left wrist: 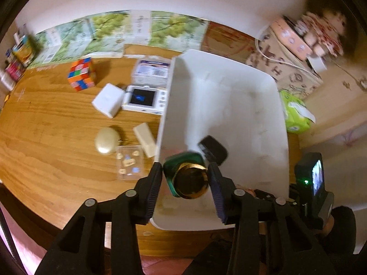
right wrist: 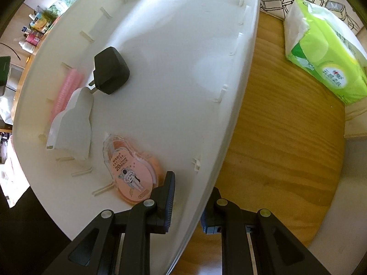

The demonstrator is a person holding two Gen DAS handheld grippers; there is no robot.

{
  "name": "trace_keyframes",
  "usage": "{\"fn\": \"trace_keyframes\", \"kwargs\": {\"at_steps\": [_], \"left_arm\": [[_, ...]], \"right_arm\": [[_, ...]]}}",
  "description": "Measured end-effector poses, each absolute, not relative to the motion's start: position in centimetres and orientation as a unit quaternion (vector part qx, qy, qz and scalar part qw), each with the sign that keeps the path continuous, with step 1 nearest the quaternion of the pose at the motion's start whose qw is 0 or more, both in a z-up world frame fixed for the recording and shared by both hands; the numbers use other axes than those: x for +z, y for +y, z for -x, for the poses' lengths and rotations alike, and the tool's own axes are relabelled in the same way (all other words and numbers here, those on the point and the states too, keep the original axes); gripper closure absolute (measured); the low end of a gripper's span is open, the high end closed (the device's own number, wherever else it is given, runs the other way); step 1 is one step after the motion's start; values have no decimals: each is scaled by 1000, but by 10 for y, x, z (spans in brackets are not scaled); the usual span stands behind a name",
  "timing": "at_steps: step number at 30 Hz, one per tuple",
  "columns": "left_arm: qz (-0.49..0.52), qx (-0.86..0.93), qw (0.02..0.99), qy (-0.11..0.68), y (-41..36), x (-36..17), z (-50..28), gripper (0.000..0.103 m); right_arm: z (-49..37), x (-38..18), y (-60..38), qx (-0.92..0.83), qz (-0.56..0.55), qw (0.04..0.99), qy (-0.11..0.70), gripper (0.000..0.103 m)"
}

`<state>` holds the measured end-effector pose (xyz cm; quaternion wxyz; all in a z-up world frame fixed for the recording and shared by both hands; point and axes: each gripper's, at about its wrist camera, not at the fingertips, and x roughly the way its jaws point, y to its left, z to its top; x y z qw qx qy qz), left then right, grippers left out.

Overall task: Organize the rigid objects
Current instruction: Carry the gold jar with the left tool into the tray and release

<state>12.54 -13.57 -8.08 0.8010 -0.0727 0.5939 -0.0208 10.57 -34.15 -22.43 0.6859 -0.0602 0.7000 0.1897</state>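
Left gripper (left wrist: 185, 183) clamped on a green bottle (left wrist: 181, 163) with a gold cap (left wrist: 190, 184), held over the near end of the white bin (left wrist: 229, 105), just in front of a black plug (left wrist: 212, 150) lying inside. Right gripper (right wrist: 187, 202) pinched on the bin's side wall (right wrist: 238, 73), one finger inside and one outside. In the bin: plug, pink correction tape (right wrist: 132, 171), white piece (right wrist: 72, 128); out on the wooden table (left wrist: 52, 123): puzzle cube (left wrist: 82, 74), small white box (left wrist: 107, 99), pale oval case (left wrist: 107, 143).
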Motion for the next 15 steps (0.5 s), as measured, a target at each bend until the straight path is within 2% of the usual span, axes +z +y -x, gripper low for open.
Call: {"fn": "trace_keyframes", "kwargs": {"at_steps": [6,15], "left_arm": [[49,-50,804,590,-159,-78,-130,60],[57,-43,801,594,-155,-81,-132,60]], "right_arm": [[-108,-225,-343,195,57,685,699,84],[-108,-229,-343,194,58,685,700,85]]}}
